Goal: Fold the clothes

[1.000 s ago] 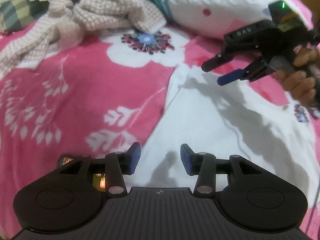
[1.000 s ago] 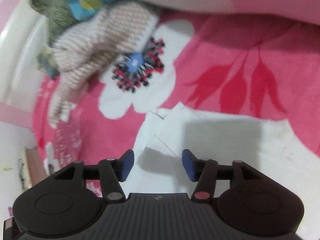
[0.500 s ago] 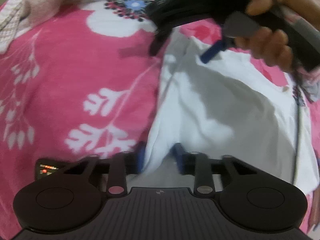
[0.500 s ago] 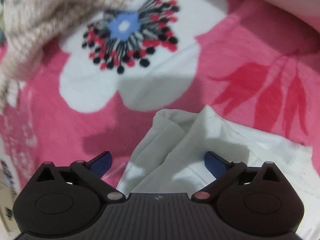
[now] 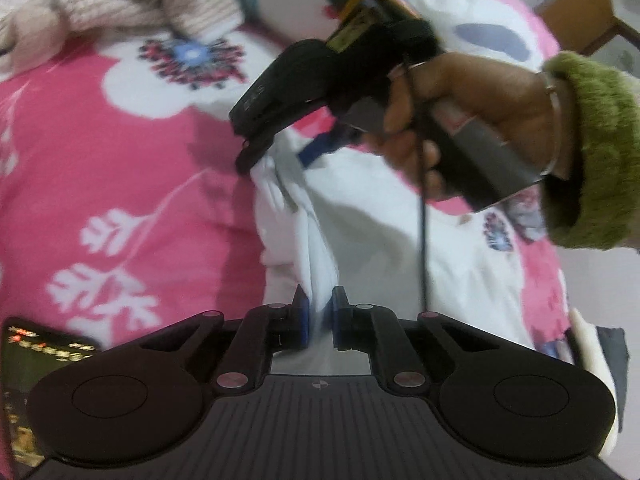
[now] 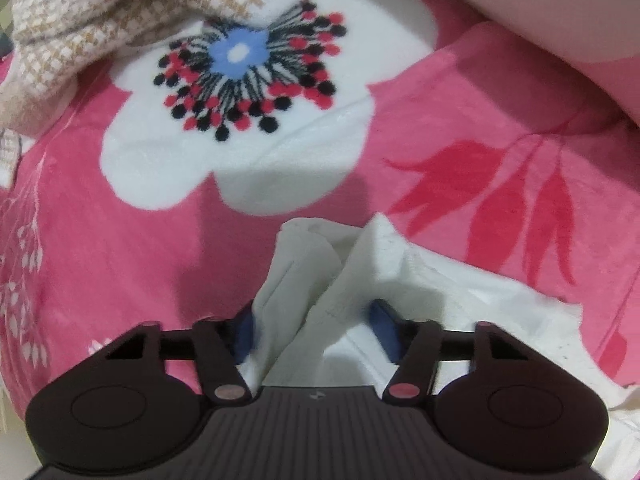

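Observation:
A white garment [image 5: 384,240] lies on a pink flowered blanket [image 5: 120,168]. My left gripper [image 5: 320,316] is shut on the garment's near edge, with cloth pinched between its blue pads. My right gripper [image 6: 316,328] closes around a bunched far corner of the same white garment [image 6: 332,272]; cloth fills the gap between its fingers, which stand partly apart. The right gripper [image 5: 276,156] shows in the left wrist view, held by a hand in a green cuff, with its tips at the garment's far edge.
A beige knitted garment [image 5: 132,4] lies heaped at the far side of the blanket [image 6: 480,152], and it shows at the top left of the right wrist view [image 6: 120,12]. A white pillow [image 6: 540,12] lies at the far right. A wooden piece of furniture [image 5: 584,24] stands beyond the bed.
Both grippers came down onto the white garment. The left one shut on the near edge. The right one narrowed from wide open around the far corner, and the cloth is bunched up.

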